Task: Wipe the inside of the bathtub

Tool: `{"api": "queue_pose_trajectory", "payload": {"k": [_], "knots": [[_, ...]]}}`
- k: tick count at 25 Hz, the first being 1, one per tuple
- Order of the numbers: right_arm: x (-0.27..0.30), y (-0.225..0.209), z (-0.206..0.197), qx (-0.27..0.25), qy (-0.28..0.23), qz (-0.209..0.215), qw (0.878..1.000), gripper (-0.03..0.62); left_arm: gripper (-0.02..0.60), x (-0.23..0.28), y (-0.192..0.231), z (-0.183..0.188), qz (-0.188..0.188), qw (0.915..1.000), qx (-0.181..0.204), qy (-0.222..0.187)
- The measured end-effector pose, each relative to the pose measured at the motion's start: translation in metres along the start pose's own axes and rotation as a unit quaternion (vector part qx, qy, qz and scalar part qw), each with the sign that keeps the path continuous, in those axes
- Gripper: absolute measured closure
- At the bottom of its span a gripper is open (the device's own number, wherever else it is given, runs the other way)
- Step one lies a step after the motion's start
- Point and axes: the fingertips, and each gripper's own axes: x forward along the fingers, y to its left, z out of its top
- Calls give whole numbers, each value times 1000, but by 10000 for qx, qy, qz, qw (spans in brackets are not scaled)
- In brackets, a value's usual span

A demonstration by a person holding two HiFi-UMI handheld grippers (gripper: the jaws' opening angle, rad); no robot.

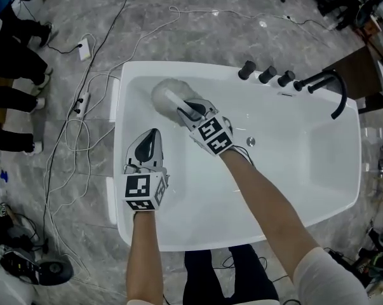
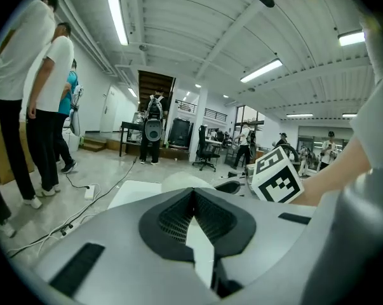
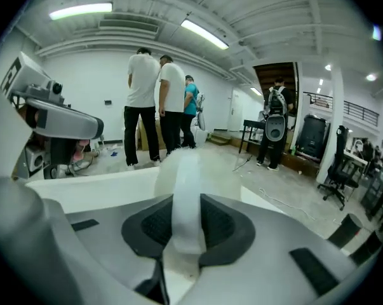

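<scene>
Fingers (image 3: pixel 221 224) of the right gripper (image 1: pixel 190 111) are clamping the flat white handle (image 3: pixel 185 192) of a round, fluffy white wiping pad (image 1: pixel 167 93). The pad is pressing against the inner wall at the far left end of the glossy white bathtub (image 1: pixel 334 189). The left gripper (image 1: pixel 154 134) is hovering over the tub's left side, its fingers (image 2: pixel 172 218) meeting at the tips with nothing between them.

The pad is looking light and soft, so it should be squashing and following the tub's curve easily. The handle is the stiffer part and is probably the right place to hold it, close to the head so that pressure goes into the wall. The glazed surface is likely giving little friction, so the pad may be sliding quickly.

Inside the tub, only the two grippers and the pad are showing. No water is visible, and the small round metal drain (image 1: pixel 250 142) is sitting uncovered on the floor. Three black knobs (image 1: pixel 266 75) and a curved black spout (image 1: pixel 334 89) are standing on the far rim.
</scene>
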Motion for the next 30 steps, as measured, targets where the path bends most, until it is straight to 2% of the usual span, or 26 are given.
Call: {"api": "queue_pose_trajectory", "payload": {"k": [5, 10, 12, 18, 25, 27, 30], "knots": [[41, -1, -15, -974, 454, 17, 9942, 497, 574, 16, 19, -13, 151, 9999, -65, -31], [75, 4, -24, -1752, 547, 62, 9830, 497, 574, 37, 29, -34, 192, 9998, 5, 31], [86, 4, -26, -2160, 595, 17, 9746, 497, 574, 39, 33, -39, 197, 9998, 34, 39], [116, 5, -31, -3359, 896, -150, 9375, 499, 574, 31, 46, -49, 319, 9994, -97, -17], [141, -9, -37, -4193, 1336, -468, 8967, 499, 574, 29, 48, -62, 244, 9995, -175, -26], [143, -12, -40, -4281, 1405, -555, 8910, 499, 574, 28, 50, -62, 229, 9996, -148, -37], [136, -20, -47, -4226, 1478, -669, 8917, 499, 574, 31, 49, -59, 184, 9998, -75, -69]]}}
